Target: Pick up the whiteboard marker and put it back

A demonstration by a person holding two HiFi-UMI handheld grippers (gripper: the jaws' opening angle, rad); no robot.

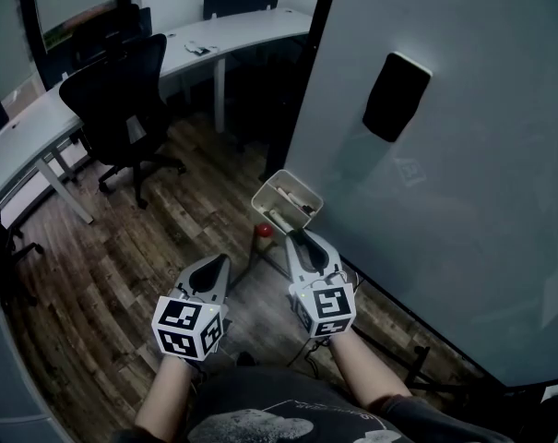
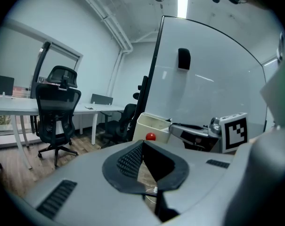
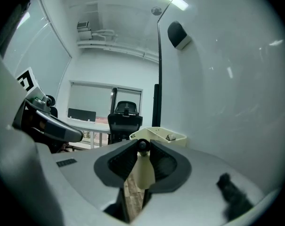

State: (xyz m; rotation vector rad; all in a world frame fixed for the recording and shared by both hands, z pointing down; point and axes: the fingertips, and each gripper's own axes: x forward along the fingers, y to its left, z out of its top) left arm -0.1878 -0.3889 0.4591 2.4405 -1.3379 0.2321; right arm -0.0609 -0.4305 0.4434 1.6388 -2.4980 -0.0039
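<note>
Only the right gripper view shows us dark round-ended whiteboard marker (image 3: 142,145) pinched at right gripper (image 3: 142,148) tips, near cream plastic tray (image 1: 261,201) on grey whiteboard (image 1: 472,210), left gripper (image 2: 142,144) closed, empty, wood-plank floor (image 1: 122,257), black office chair (image 1: 122,90).

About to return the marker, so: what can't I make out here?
- Tray contents: head view, too small; right gripper view, behind its wall.
- Whiteboard marker length: right gripper view, seen end-on between the jaws.
- Red object near tray: left gripper view, too small to identify.

Whiteboard (image 1: 463,247) walls off the right; tray (image 1: 260,201) juts out ahead.
</note>
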